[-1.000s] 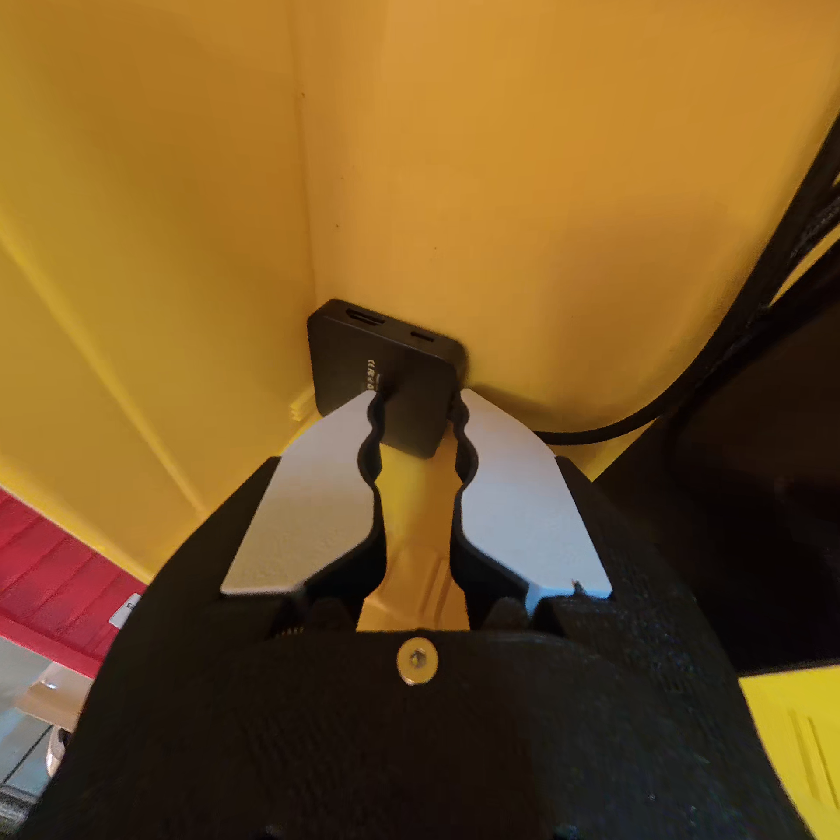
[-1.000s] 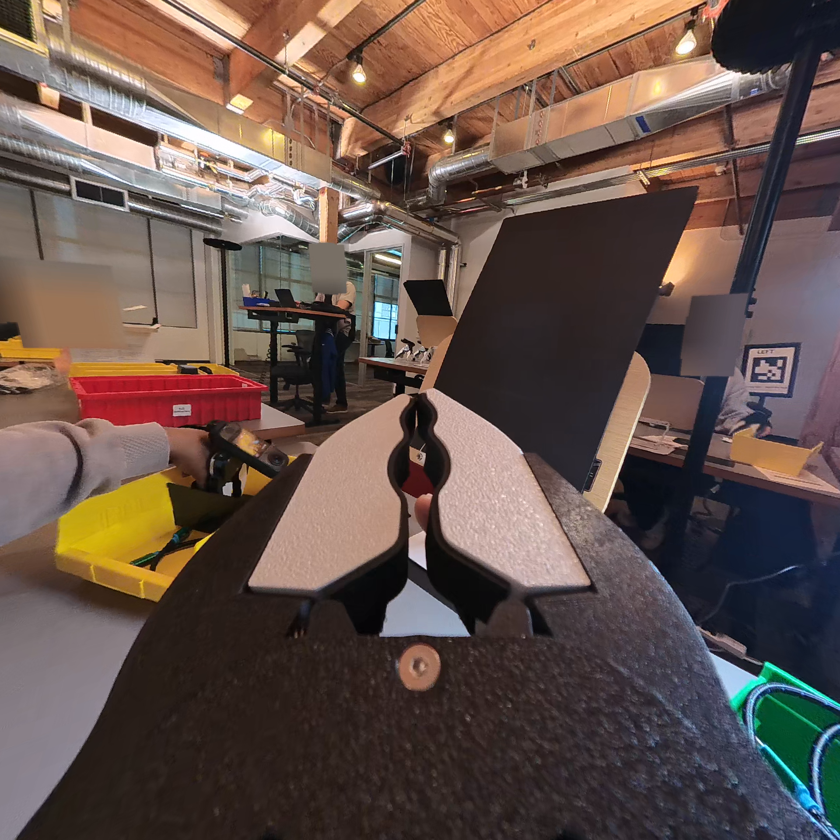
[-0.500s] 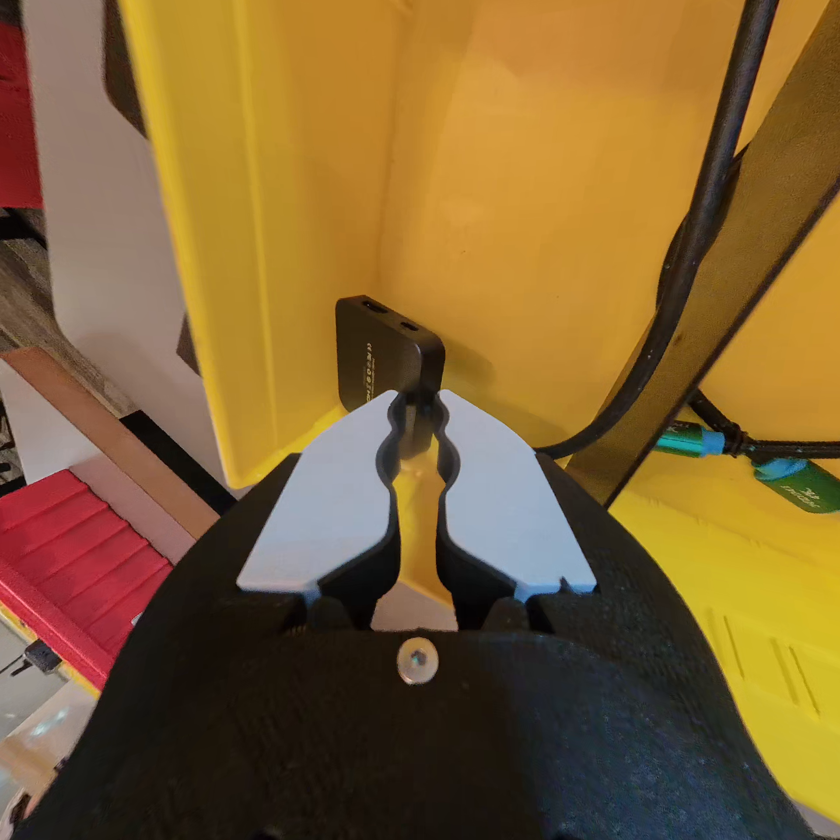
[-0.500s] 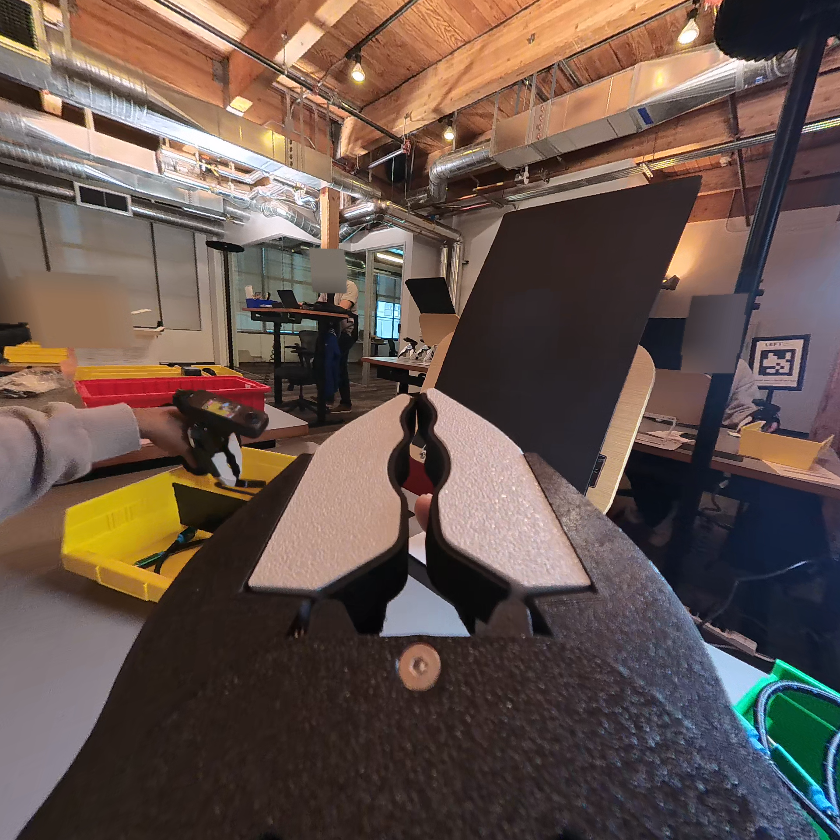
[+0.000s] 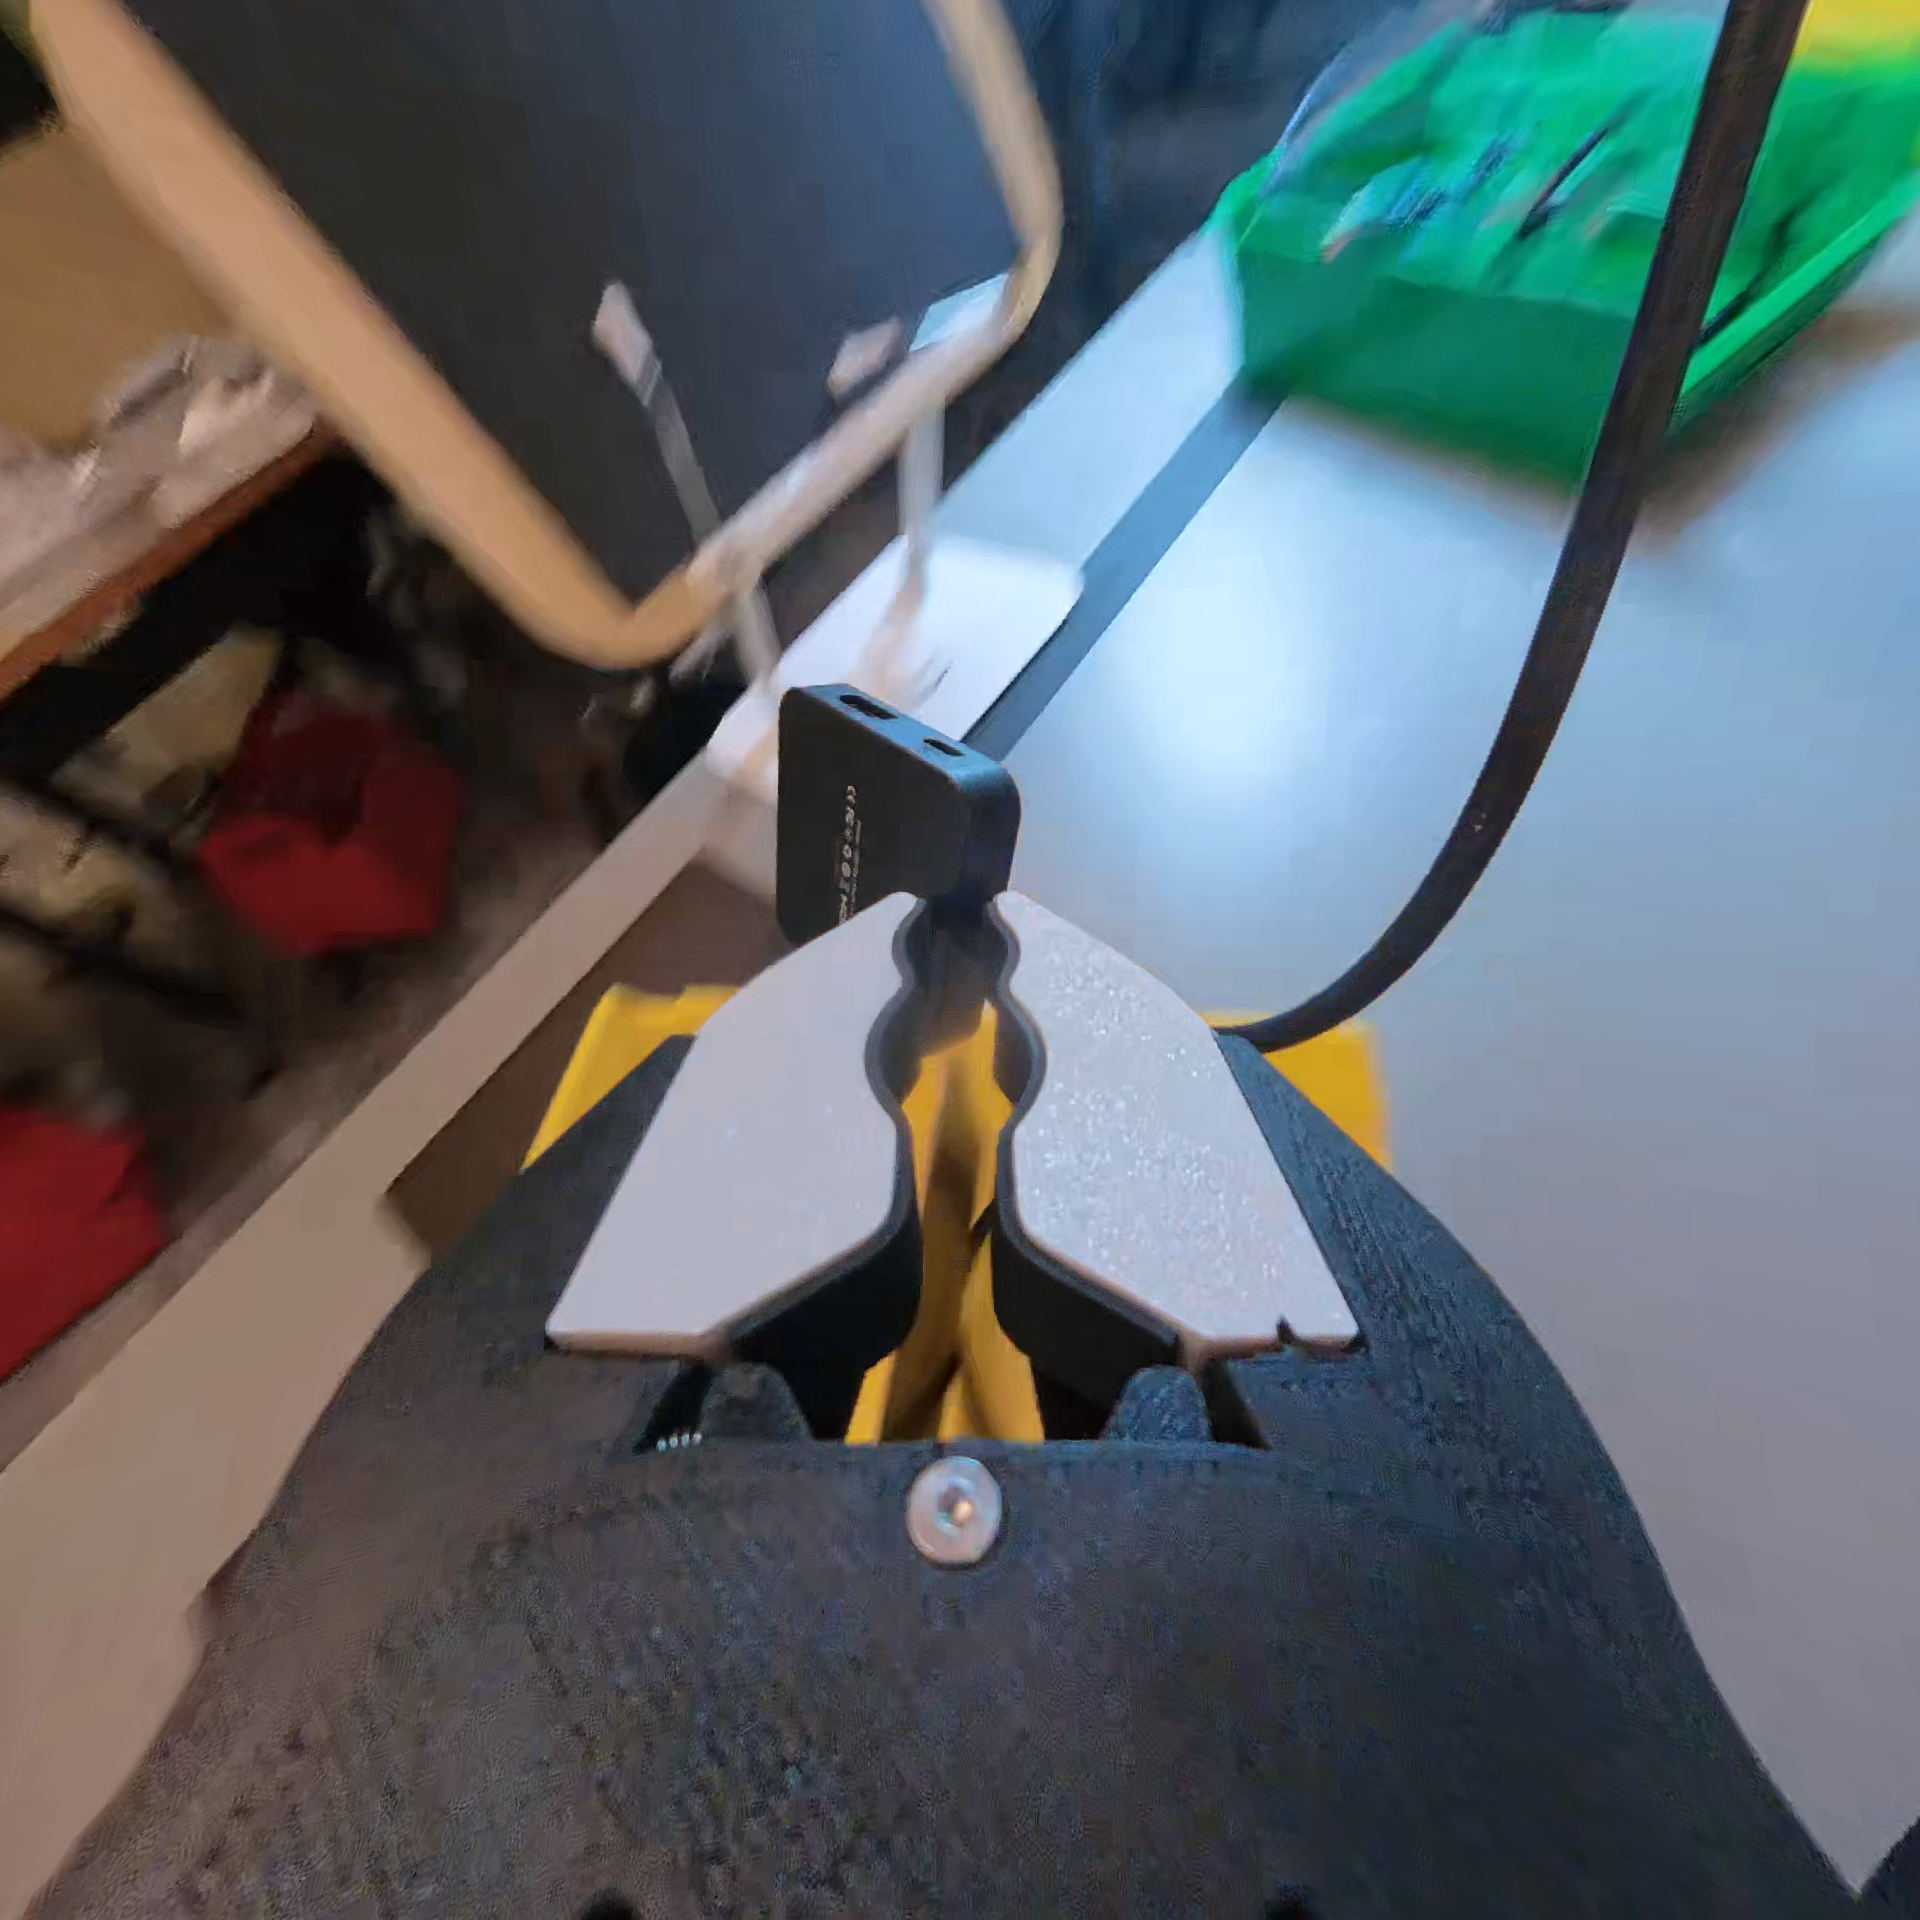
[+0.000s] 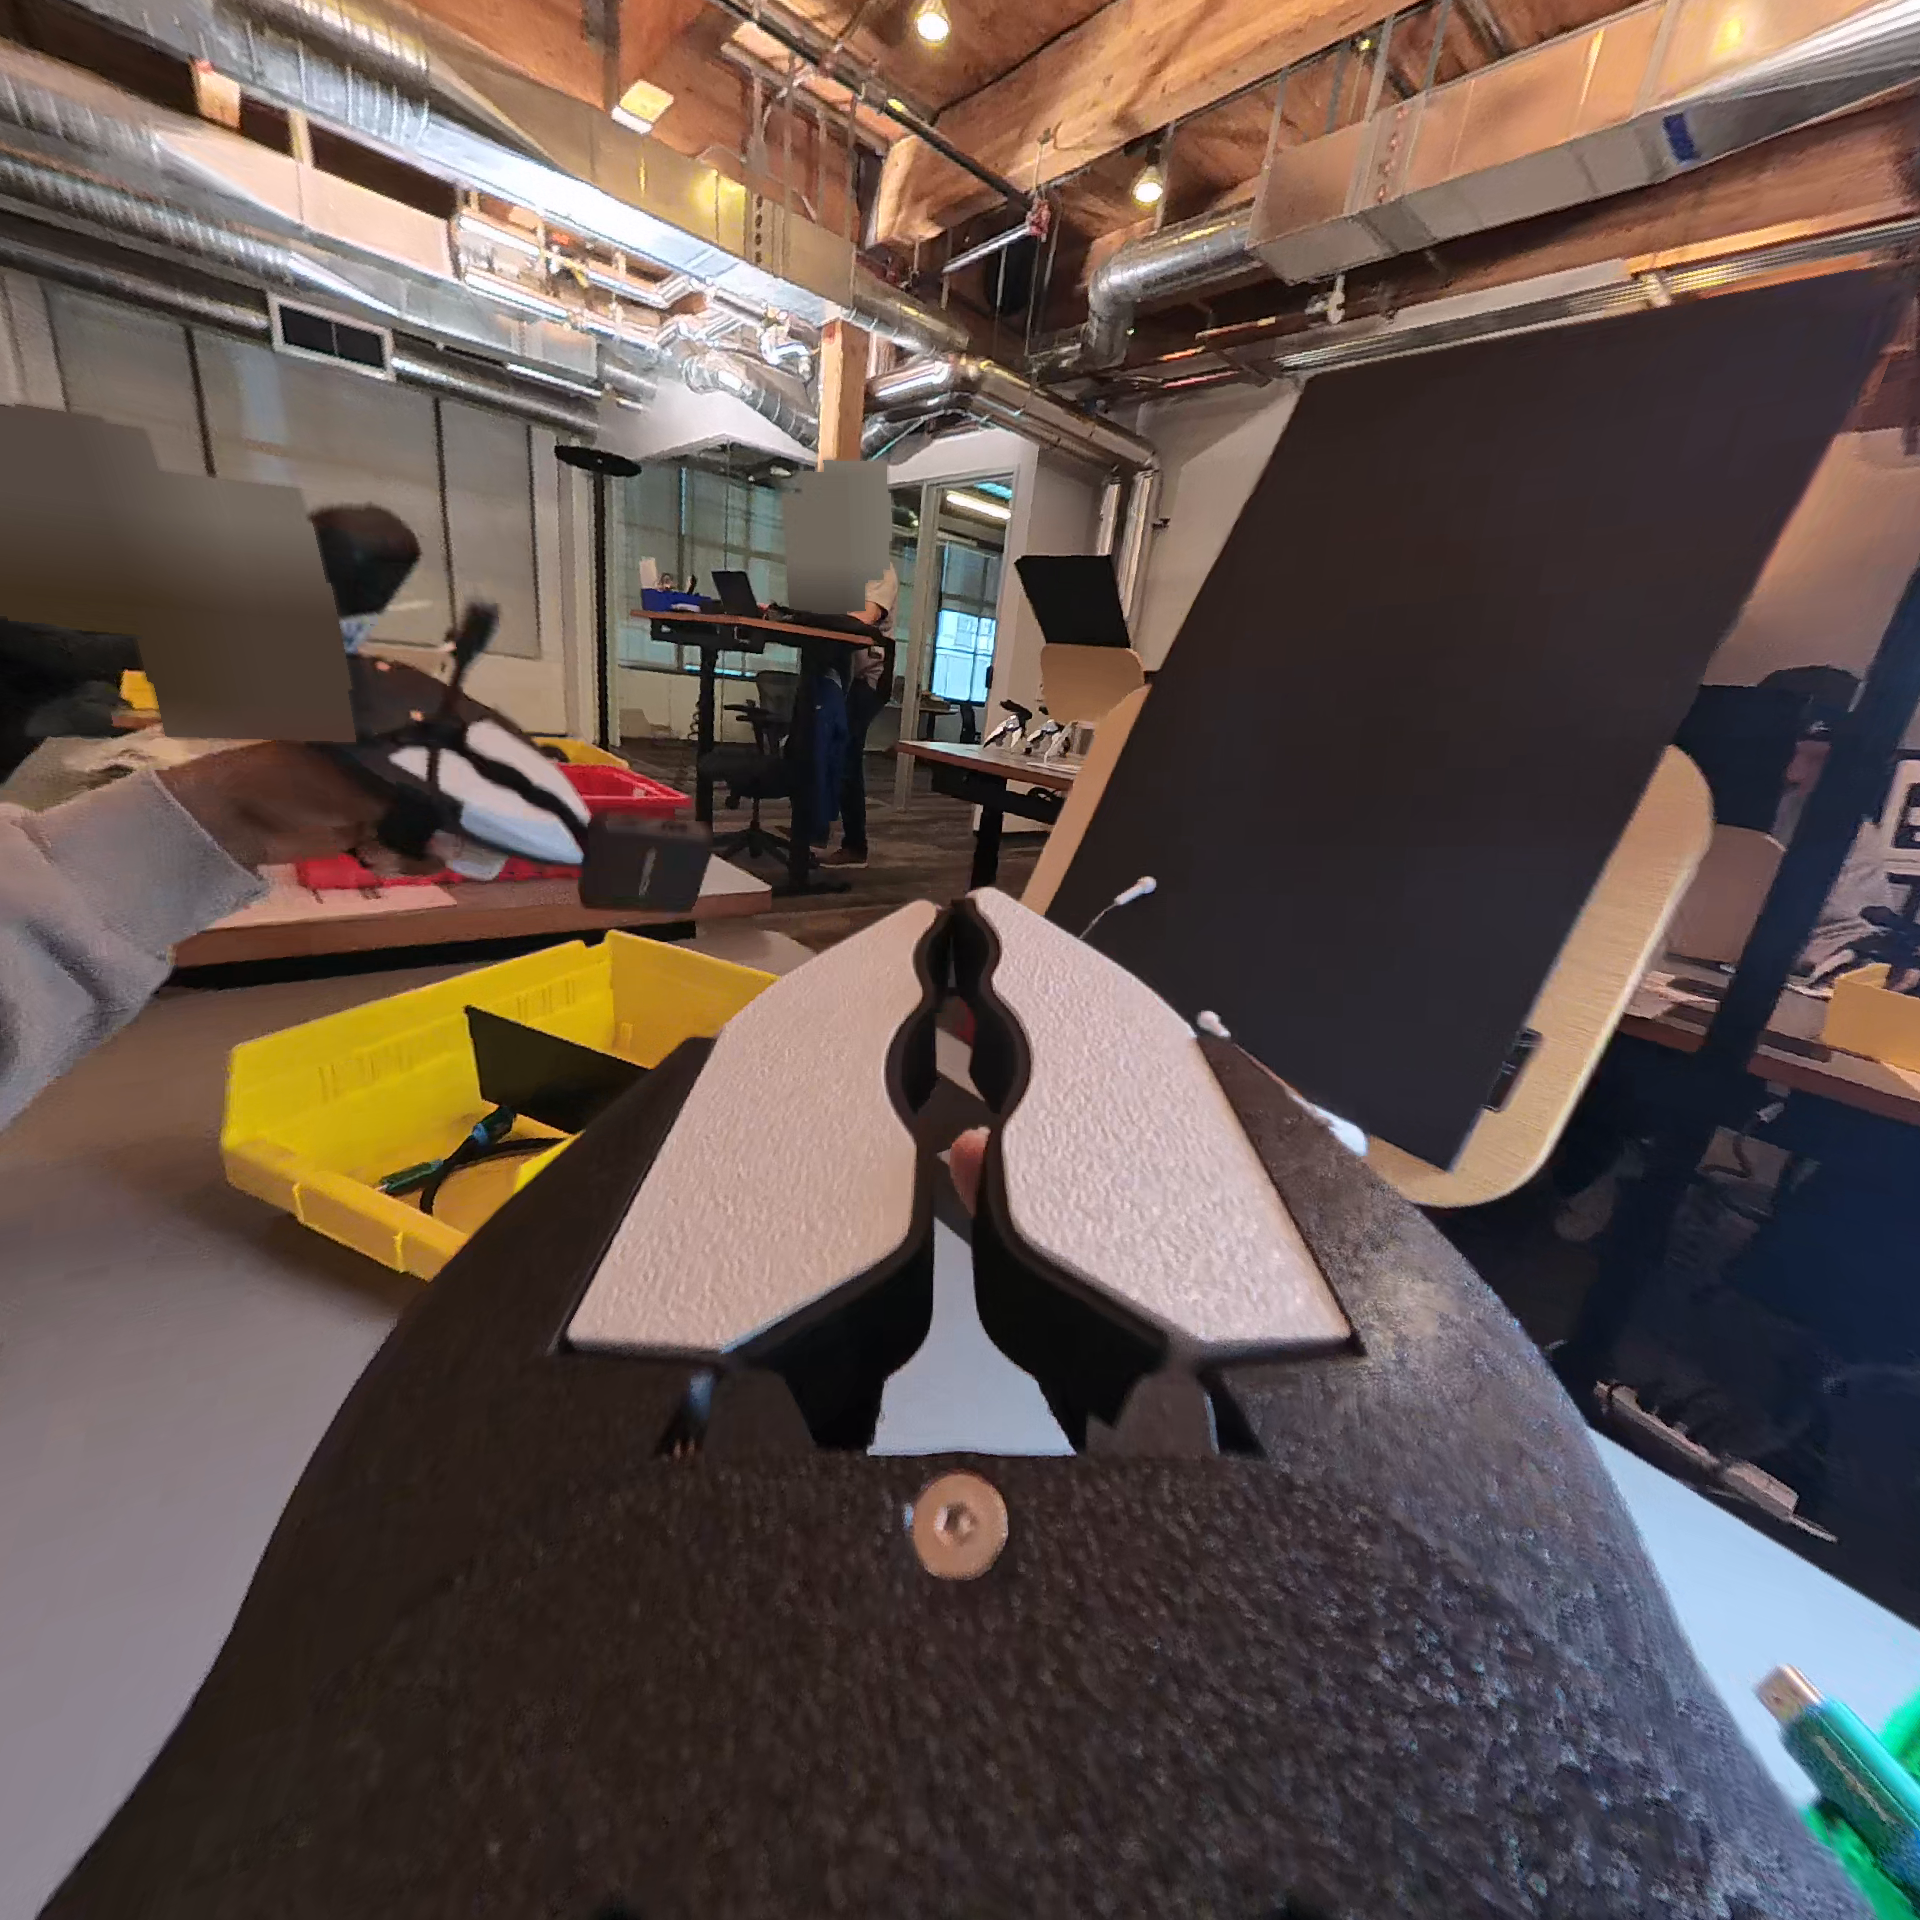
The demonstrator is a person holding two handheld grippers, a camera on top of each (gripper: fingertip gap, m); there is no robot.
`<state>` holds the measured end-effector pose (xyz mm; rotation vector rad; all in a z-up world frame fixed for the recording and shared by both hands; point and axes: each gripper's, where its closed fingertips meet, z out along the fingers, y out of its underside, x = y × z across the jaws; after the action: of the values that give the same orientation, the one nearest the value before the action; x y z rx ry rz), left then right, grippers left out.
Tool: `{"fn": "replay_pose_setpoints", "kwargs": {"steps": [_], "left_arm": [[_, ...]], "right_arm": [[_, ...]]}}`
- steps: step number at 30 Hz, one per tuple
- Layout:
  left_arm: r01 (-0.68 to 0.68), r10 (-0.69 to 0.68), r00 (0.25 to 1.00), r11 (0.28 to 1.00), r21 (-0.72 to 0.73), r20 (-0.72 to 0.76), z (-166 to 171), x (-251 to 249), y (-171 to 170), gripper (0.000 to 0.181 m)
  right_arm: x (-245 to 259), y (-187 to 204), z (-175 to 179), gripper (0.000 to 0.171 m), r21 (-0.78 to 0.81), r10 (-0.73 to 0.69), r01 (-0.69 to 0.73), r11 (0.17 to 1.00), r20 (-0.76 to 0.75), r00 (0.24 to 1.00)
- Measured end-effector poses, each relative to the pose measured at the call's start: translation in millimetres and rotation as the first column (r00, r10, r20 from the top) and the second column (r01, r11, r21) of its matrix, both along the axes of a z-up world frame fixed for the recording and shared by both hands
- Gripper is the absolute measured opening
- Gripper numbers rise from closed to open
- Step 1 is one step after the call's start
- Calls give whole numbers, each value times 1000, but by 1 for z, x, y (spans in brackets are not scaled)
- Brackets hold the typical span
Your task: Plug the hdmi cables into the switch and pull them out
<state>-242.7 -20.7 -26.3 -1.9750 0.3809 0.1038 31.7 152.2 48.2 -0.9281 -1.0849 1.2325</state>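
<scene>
Evidently the work stood at its opening step: the left gripper (image 5: 951, 925) had its jaws clamped on the lower edge of the black switch (image 5: 883, 810), which sat upright at the centre of the left wrist view, lifted clear of the grey table (image 5: 1455, 727) and above the yellow bin (image 6: 416, 1081). Its 2 visible ports faced up and held no plug. A black cable (image 5: 1621, 499) hung in a loop down the right of that frame. In the right wrist view the switch showed small at middle left, off the table. The right gripper (image 6: 954, 925) had its jaws pressed together on nothing, raised at frame centre. A green-tipped hdmi cable (image 6: 468, 1153) lay in the bin. The next move likely called for the right gripper to open, take a plug and line it up with a port.
</scene>
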Motion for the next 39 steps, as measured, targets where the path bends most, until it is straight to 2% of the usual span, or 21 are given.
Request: {"fn": "replay_pose_setpoints", "kwargs": {"steps": [3, 8, 10, 13, 15, 17, 19, 21, 23, 28, 31, 33, 35, 37, 38, 39], "left_arm": [[209, -238, 964, 955, 211, 121, 35, 66, 8, 9], [506, -597, 790, 763, 402, 139, 65, 161, 7, 9], [573, -696, 704, 673, 467, 140, 70, 185, 2, 9], [638, -779, 609, 592, 492, 147, 63, 210, 0, 9], [660, -809, 564, 562, 498, 166, 55, 220, -1, 9], [675, -823, 532, 553, 489, 197, 47, 227, 1, 9], [672, -839, 498, 533, 514, 219, 48, 229, -3, 8], [638, -802, 567, 571, 517, 187, 48, 223, 3, 0], [615, -781, 605, 580, 534, 152, 52, 220, 1, 0], [574, -674, 738, 648, 501, 26, 58, 213, 1, 14], [475, -544, 838, 681, 558, -50, 79, 194, -2, 18], [420, -473, 877, 672, 610, -83, 96, 183, -12, 18], [415, -449, 886, 661, 625, -114, 103, 182, -22, 18], [432, -428, 889, 676, 596, -159, 98, 184, -22, 20], [436, -400, 895, 689, 579, -197, 94, 185, -19, 20], [445, -372, 895, 696, 564, -246, 90, 187, -15, 19]], "right_arm": [[-18, -25, -12, 6, 69, 77, -79, 994, 36, 996], [-40, -76, -28, 37, 145, 248, -255, 956, 67, 966], [-45, -94, -32, 49, 107, 342, -348, 931, 74, 937], [-52, -120, -37, 61, 44, 459, -462, 886, 66, 886], [-52, -137, -33, 59, -11, 543, -543, 840, 15, 839], [-49, -148, -29, 35, -20, 583, -584, 812, -29, 812], [-41, -152, -26, 26, -14, 618, -619, 785, -41, 785], [-31, -151, -21, 18, -12, 646, -647, 763, -40, 762], [-22, -148, -14, 16, -9, 657, -659, 752, -58, 751], [-5, -139, 2, 15, 3, 660, -663, 749, -102, 745], [-1, -124, 15, 14, -91, 636, -650, 754, -146, 758], [0, -111, 22, 14, -205, 626, -654, 728, -190, 756], [4, -104, 32, 14, -323, 653, -707, 629, -274, 706], [12, -105, 44, 14, -381, 687, -786, 487, -387, 614], [12, -106, 48, 14, -403, 687, -798, 449, -416, 596], [8, -107, 48, 14, -432, 675, -785, 444, -415, 610]]}}
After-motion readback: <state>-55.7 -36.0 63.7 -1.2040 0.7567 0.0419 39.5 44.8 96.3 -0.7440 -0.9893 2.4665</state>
